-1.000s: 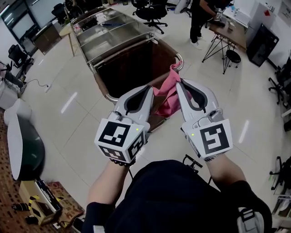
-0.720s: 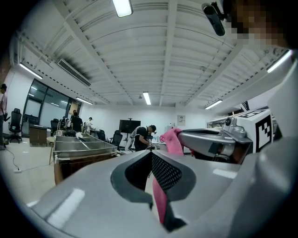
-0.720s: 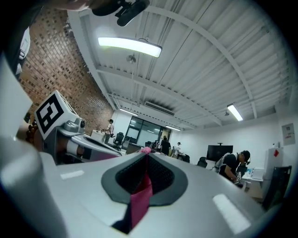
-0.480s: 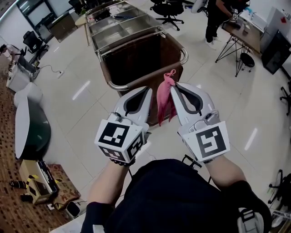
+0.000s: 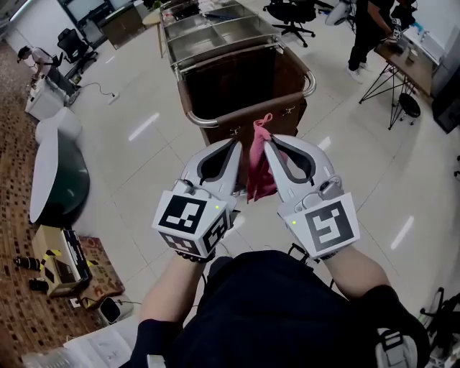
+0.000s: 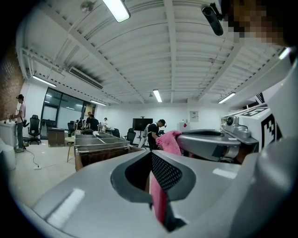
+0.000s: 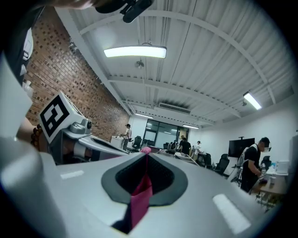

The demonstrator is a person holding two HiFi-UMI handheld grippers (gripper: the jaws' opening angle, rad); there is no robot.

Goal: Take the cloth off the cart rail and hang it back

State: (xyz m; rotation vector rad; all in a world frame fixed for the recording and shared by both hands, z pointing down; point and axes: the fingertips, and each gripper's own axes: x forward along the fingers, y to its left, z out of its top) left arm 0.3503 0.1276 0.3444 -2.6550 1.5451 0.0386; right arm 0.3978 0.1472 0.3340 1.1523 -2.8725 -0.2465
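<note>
The pink cloth [image 5: 260,171] hangs free in the air between my two grippers, clear of the brown cart's metal rail [image 5: 248,113], which lies just beyond it. My left gripper [image 5: 236,144] is shut on the cloth's left side; pink fabric [image 6: 159,201] shows pinched between its jaws. My right gripper [image 5: 267,141] is shut on the top of the cloth, and a pink strip [image 7: 139,195] runs down between its jaws [image 7: 145,155]. A bunched end of the cloth [image 6: 170,141] sticks up by the right gripper. Both grippers are held side by side, close to my chest.
The cart [image 5: 237,79] has steel trays [image 5: 208,32] on top. A person [image 5: 370,29] stands at a desk far right, with office chairs [image 5: 291,11] behind. A white and green rounded object [image 5: 57,172] and boxes [image 5: 61,259] sit on the floor at left.
The cloth has come off the cart rail and now hangs between the grippers. Both grippers have drawn back from the cart, which sits farther away in view.
</note>
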